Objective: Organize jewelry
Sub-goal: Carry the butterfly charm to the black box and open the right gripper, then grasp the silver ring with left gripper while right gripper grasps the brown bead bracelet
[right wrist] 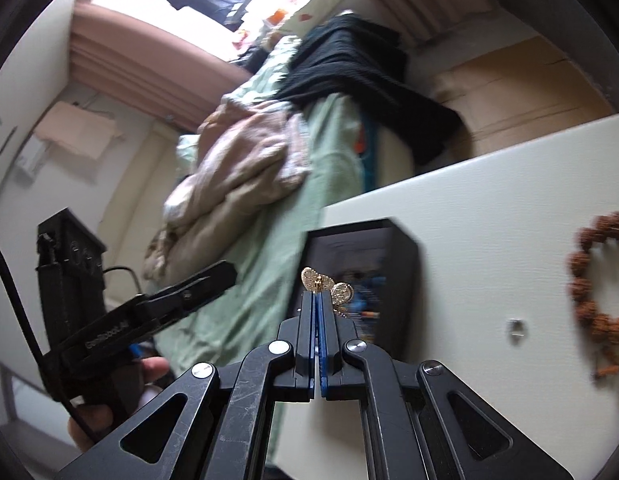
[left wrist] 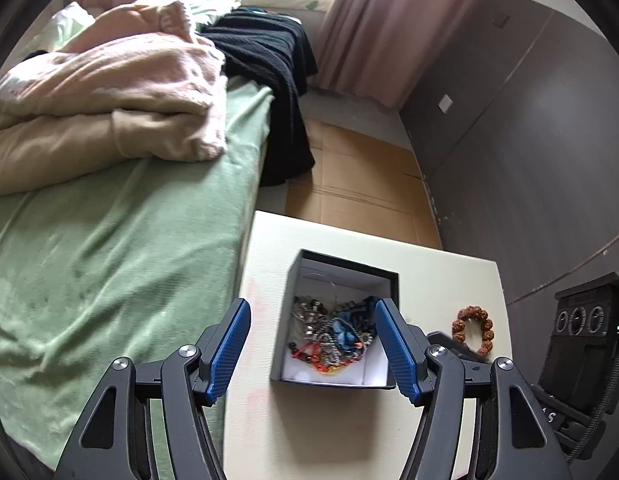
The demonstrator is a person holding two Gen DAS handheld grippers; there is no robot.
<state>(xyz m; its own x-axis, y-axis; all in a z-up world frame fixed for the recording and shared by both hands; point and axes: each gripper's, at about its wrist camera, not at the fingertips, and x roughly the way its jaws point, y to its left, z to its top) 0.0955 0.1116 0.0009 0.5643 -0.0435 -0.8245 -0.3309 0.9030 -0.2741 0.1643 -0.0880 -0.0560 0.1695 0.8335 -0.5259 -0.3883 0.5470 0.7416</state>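
A black open box (left wrist: 341,276) with white lining stands on the cream table (left wrist: 309,432) and holds a tangle of bead jewelry (left wrist: 333,332). My left gripper (left wrist: 311,312) is open and empty, with its fingers on either side of the box's near end. My right gripper (right wrist: 317,296) is shut on a gold butterfly-shaped piece of jewelry (right wrist: 318,279), held in front of the box (right wrist: 361,280). A brown bead bracelet (left wrist: 473,330) lies on the table right of the box; it also shows in the right wrist view (right wrist: 597,292).
A small silver ring (right wrist: 516,330) lies on the table (right wrist: 489,220) between box and bracelet. A bed with a green sheet (left wrist: 109,260), a pink blanket (left wrist: 109,92) and a black garment (left wrist: 269,56) borders the table's left. The other gripper's body (left wrist: 581,340) is at right.
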